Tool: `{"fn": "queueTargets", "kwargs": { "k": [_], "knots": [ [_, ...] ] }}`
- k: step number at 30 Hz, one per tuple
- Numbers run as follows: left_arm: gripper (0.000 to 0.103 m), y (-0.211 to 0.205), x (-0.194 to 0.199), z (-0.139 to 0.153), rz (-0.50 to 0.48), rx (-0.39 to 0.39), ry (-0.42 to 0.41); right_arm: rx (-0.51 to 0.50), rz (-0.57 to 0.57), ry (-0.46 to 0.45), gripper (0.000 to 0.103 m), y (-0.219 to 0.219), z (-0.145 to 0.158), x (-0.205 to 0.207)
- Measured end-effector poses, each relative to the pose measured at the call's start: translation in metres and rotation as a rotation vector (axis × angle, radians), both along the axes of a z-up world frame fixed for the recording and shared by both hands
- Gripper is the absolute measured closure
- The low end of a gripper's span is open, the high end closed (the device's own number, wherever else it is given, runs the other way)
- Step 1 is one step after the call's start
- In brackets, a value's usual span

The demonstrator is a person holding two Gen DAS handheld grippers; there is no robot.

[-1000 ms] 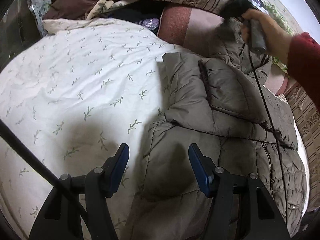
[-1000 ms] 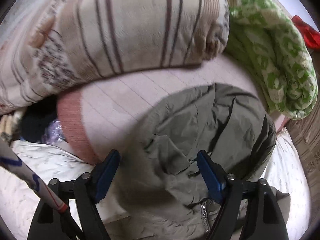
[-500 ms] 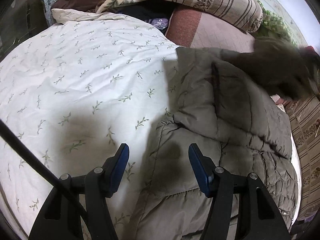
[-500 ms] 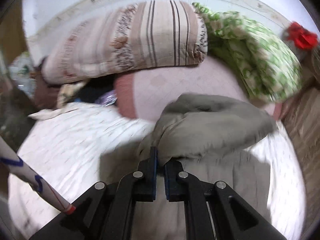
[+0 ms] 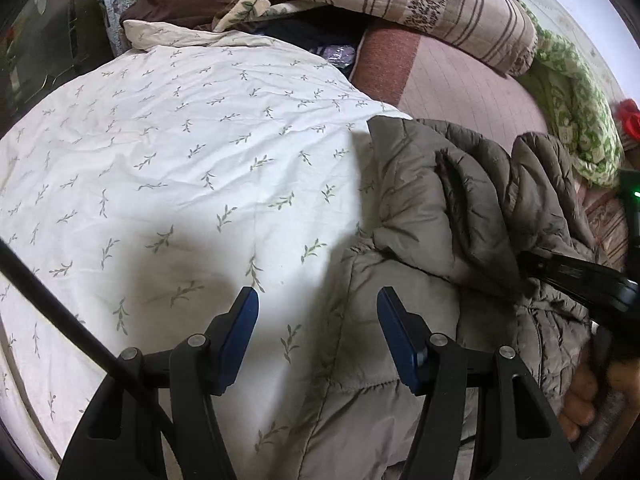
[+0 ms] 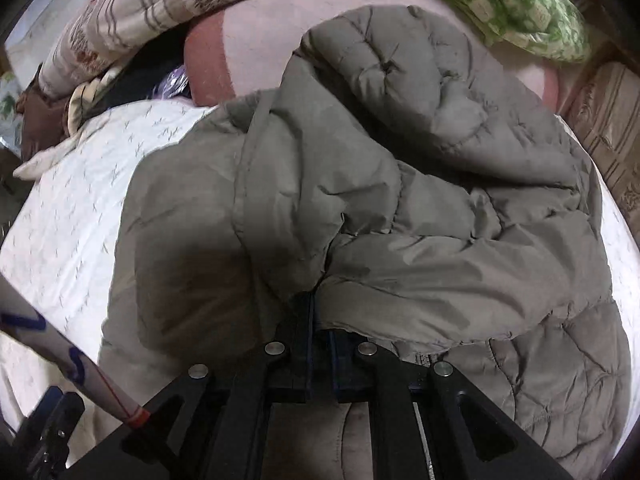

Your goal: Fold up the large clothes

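On the bed (image 5: 168, 152), our right hand-held gripper (image 6: 318, 320) clamps the jacket (image 6: 400, 208) at frame centre; our left hand-held gripper (image 5: 318, 312) hovers with jaws apart.

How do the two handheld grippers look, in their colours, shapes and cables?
The left gripper has two matte black angular arms with silver rivets and flat dark blue pads. A thin black cable runs beside it. The right gripper has the same black frame, silver rivets and blue pads. A white rod with blue markings and a red band is near it.
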State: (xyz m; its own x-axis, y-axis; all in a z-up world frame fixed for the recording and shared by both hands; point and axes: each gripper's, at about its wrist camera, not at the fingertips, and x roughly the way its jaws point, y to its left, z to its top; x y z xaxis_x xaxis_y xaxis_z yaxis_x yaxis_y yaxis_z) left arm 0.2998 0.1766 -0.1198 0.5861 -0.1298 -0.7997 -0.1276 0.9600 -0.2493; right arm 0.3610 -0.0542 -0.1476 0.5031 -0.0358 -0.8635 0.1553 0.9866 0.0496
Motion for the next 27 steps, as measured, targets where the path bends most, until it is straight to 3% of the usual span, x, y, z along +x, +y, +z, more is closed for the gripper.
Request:
{"fn": "queueTargets", "kwargs": {
  "k": [1, 2, 4, 8, 11, 13, 16, 19, 21, 22, 25, 27],
  "knots": [
    [0.042, 0.001, 0.001, 0.0, 0.001, -0.008, 0.003, 0.021, 0.015, -0.005, 0.085, -0.002, 0.007, -0.005],
    [0.042, 0.002, 0.001, -0.001, 0.002, -0.013, 0.006, 0.035, 0.045, -0.009, 0.063, -0.002, 0.015, -0.012],
    [0.042, 0.002, 0.001, -0.001, 0.0, -0.023, 0.013, 0.033, 0.095, -0.02, 0.034, -0.006, 0.034, -0.034],
    [0.042, -0.001, -0.003, 0.005, -0.013, -0.026, -0.004, -0.008, 0.14, -0.091, 0.033, -0.027, 0.072, -0.077],
    [0.042, -0.005, -0.004, 0.007, -0.016, -0.012, -0.013, -0.156, 0.094, -0.161, 0.033, -0.041, 0.096, -0.078],
    [0.042, -0.005, -0.004, 0.006, -0.016, -0.008, -0.008, -0.254, 0.031, -0.188, 0.033, -0.056, 0.102, -0.057],
    [0.042, -0.005, -0.004, 0.004, -0.013, 0.0, 0.0, -0.315, -0.07, -0.167, 0.033, -0.077, 0.091, -0.018],
    [0.042, -0.006, -0.003, 0.005, -0.015, 0.011, -0.004, -0.207, -0.139, -0.074, 0.034, -0.098, 0.055, 0.011],
    [0.042, -0.01, -0.002, 0.005, -0.021, 0.027, -0.011, -0.088, -0.097, 0.084, 0.034, -0.097, 0.007, 0.024],
    [0.042, -0.011, -0.001, 0.005, -0.023, 0.035, -0.009, -0.095, -0.075, 0.125, 0.034, -0.094, -0.006, 0.025],
    [0.042, -0.016, -0.001, 0.002, -0.039, 0.037, 0.004, -0.244, -0.036, 0.045, 0.034, -0.075, 0.003, 0.013],
    [0.042, -0.019, -0.002, 0.002, -0.045, 0.047, 0.001, -0.236, -0.024, -0.039, 0.034, -0.067, 0.027, -0.01]
  ]
}}
